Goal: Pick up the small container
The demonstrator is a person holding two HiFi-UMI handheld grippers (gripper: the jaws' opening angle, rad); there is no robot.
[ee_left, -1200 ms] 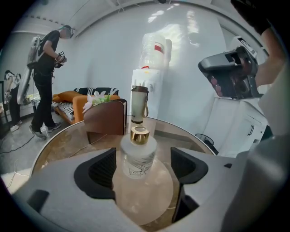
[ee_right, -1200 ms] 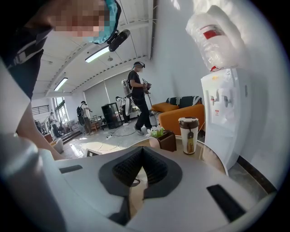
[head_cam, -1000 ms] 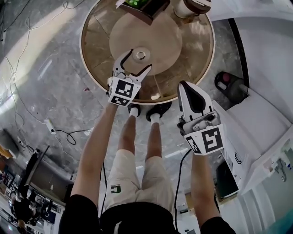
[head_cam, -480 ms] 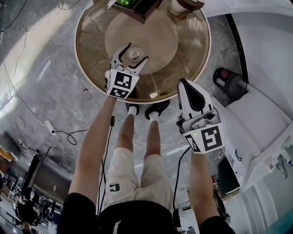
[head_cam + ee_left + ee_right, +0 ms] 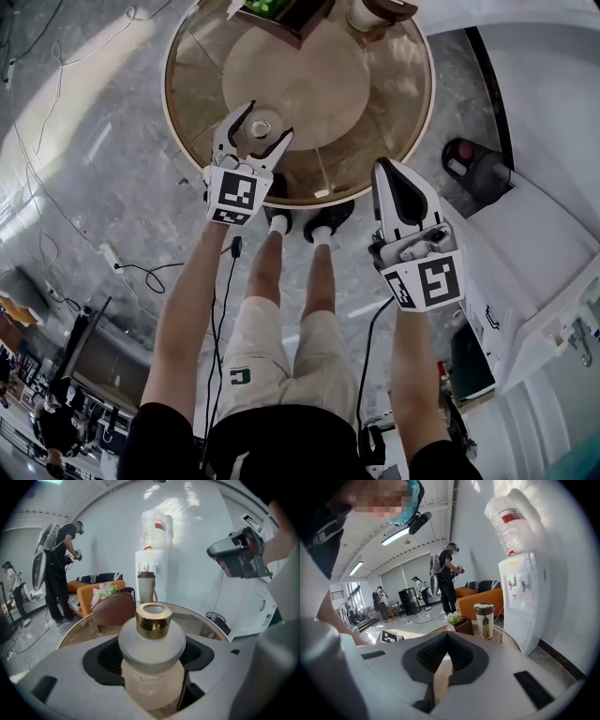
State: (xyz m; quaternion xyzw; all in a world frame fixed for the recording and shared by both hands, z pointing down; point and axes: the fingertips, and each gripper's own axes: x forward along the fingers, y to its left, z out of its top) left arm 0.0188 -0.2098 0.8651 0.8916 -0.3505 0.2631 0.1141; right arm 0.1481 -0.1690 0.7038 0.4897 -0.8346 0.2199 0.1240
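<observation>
Clenched on the small container with the left gripper: jaws fairly wide, both black pads pressed to the frosted shoulders. Above the table toward its near-left edge, just off the raised middle disc; no telling whether lifted clear of the top. Topped with one gold collar, open at the mouth. Faint print on the pale body, too dim to read.

Right gripper squeezed closed on nothing, pad tips together, beyond the near-right edge, over the floor.

One marker cube per gripper, two in all. At the far edge, one lidded cup with a hanging tag, unreadable; beside it one brown planter with green leaves. Past the table, one water dispenser, with a red label on its bottle, also unreadable. A "C" on the shorts.
</observation>
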